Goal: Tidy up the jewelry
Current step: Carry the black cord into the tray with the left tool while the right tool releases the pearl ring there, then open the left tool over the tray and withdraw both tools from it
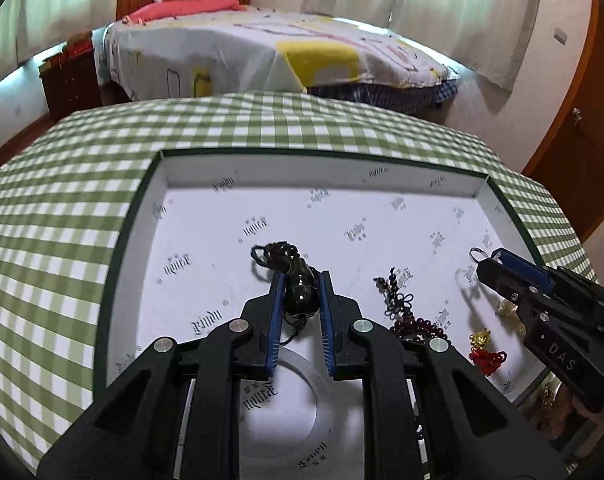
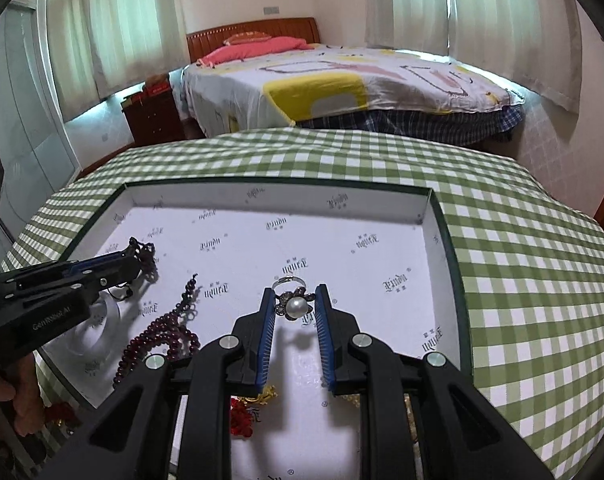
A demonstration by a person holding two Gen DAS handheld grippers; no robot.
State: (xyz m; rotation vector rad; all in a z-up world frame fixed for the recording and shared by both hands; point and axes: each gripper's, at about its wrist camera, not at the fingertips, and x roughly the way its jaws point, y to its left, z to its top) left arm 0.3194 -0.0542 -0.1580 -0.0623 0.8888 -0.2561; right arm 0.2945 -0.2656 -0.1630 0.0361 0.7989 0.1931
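Left wrist view: left gripper (image 1: 300, 284) clenched on a glossy black pendant (image 1: 300, 288), beaded cord (image 1: 276, 254) bunched just past the fingertips and a thin tail hanging below, all held over the white printed floor of a shallow green-rimmed box lid (image 1: 361, 156) on a green checked tablecloth (image 1: 82, 168). Right wrist view: right gripper (image 2: 293, 306) clenched on a pearl flower ring (image 2: 294, 306), silver band (image 2: 288, 280) pointing away, likewise over the tray floor. Lying loose in the lid: dark red bead strand (image 2: 162, 334), clear bangle (image 1: 286, 392), red-and-gold knotted charm (image 1: 483, 350). Handling, judged: pendant light, hard and slick, apt to pivot between flat pads, best gripped across its widest part; cord limp, apt to snag or tangle on neighbouring beads. Ring tiny, rigid, pearl smooth and prone to scratching or popping free; firmer hold likely on the metal petals or band than on the pearl itself.
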